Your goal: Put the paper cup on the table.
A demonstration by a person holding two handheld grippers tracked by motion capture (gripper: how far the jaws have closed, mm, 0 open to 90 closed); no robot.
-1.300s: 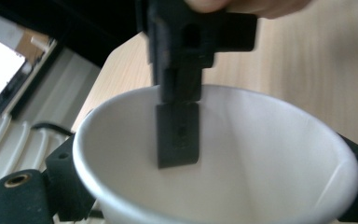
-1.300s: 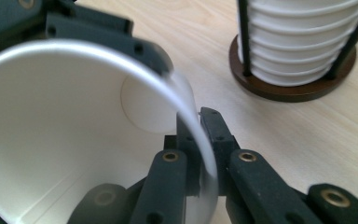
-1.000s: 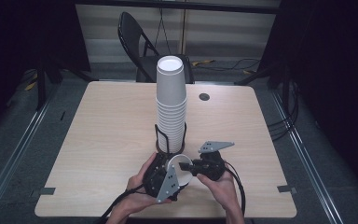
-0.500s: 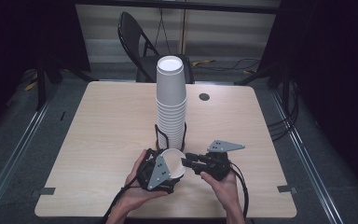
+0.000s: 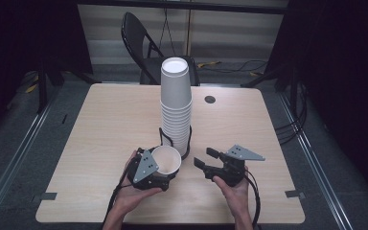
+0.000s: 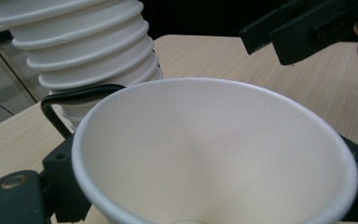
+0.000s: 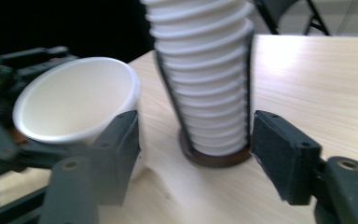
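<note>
Left gripper (image 5: 159,168) clamped on a single white paper cup (image 5: 166,160), mouth up, beside the tall cup stack (image 5: 176,105) in its wire holder mid-counter (image 5: 100,120), right gripper (image 5: 206,159) nearby, jaws apart, empty

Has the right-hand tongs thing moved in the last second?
Yes. In the high view the right tongs have drawn away to the right of the cup stack, opening a gap from the paper cup held in the left tongs.
</note>
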